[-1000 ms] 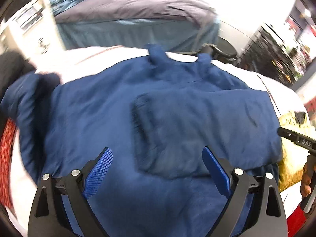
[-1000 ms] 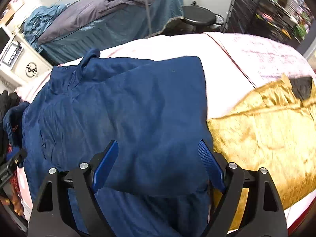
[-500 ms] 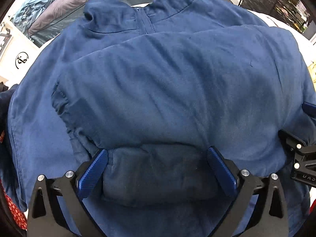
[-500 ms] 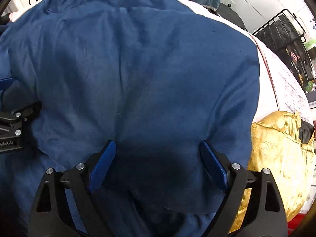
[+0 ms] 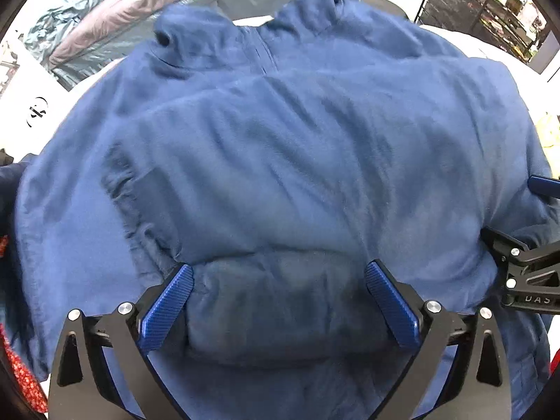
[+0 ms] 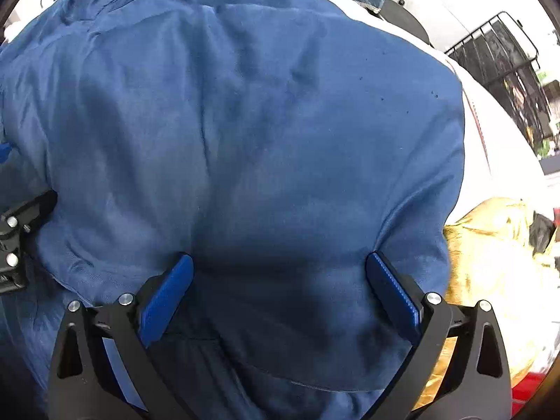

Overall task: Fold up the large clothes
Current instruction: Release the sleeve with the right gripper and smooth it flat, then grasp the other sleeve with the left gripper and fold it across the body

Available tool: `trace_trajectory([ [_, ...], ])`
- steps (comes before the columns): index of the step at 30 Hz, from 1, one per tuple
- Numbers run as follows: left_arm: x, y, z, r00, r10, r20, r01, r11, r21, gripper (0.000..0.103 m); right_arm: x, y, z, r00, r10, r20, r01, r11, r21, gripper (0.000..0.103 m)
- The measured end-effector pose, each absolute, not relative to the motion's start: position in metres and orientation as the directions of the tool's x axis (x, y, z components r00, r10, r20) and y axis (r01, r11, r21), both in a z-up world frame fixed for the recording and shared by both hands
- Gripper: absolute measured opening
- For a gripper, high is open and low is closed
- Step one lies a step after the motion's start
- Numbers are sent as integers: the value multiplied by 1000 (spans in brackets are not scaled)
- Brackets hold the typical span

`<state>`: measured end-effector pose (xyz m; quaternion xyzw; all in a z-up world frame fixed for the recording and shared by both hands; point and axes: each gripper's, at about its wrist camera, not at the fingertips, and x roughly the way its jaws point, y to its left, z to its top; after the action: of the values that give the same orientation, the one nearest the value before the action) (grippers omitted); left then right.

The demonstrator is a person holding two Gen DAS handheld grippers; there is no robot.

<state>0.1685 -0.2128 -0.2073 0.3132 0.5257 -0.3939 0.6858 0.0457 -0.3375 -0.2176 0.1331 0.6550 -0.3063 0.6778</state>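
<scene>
A large dark blue jacket (image 5: pixel 280 161) lies on a white surface, sleeves folded across its body, collar at the far end. It fills the right wrist view (image 6: pixel 245 140) too. My left gripper (image 5: pixel 278 294) is open, its blue pads straddling a folded cuff at the near hem. My right gripper (image 6: pixel 278 287) is open, low over the folded fabric near the jacket's right edge. The right gripper also shows at the right edge of the left wrist view (image 5: pixel 525 273); the left gripper shows at the left edge of the right wrist view (image 6: pixel 17 238).
A gold garment (image 6: pixel 490 262) lies right of the jacket. The white surface (image 6: pixel 500 147) extends to the right. A grey and teal covered bed (image 5: pixel 140 24) and a black wire rack (image 6: pixel 500 63) stand behind. Red patterned cloth (image 5: pixel 21 378) lies at the lower left.
Both grippers dropped from above the bed down close to the jacket's near hem and stayed open. In the last half second they barely moved.
</scene>
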Motion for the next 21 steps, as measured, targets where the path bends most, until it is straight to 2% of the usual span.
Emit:
trace_trajectory([
  [2, 172, -205, -187, 173, -244, -954, 864, 503, 28, 94, 45, -332, -203, -23, -252, -968, 604, 768, -214, 97],
  [6, 205, -185, -134, 291, -323, -900, 833, 548, 73, 94, 37, -322, -168, 98, -230, -968, 650, 752, -113, 97],
  [8, 225, -176, -119, 337, -321, -885, 814, 572, 102, 94, 35, -315, -157, 120, -223, -967, 648, 756, -94, 97],
  [11, 272, -164, -103, 475, -230, -849, 753, 606, 257, 94, 31, -303, -149, 131, -201, -971, 631, 773, -75, 97],
  [14, 329, -149, -98, 608, -52, -792, 649, 607, 458, 94, 26, -290, -141, 149, -191, -970, 618, 784, -60, 97],
  [18, 387, -129, -112, 632, 147, -761, 584, 555, 593, 98, 12, -286, -137, 152, -173, -973, 631, 775, -39, 97],
  [21, 411, -115, -128, 604, 235, -761, 587, 514, 625, 98, 4, -287, -139, 139, -148, -979, 650, 760, -23, 97],
])
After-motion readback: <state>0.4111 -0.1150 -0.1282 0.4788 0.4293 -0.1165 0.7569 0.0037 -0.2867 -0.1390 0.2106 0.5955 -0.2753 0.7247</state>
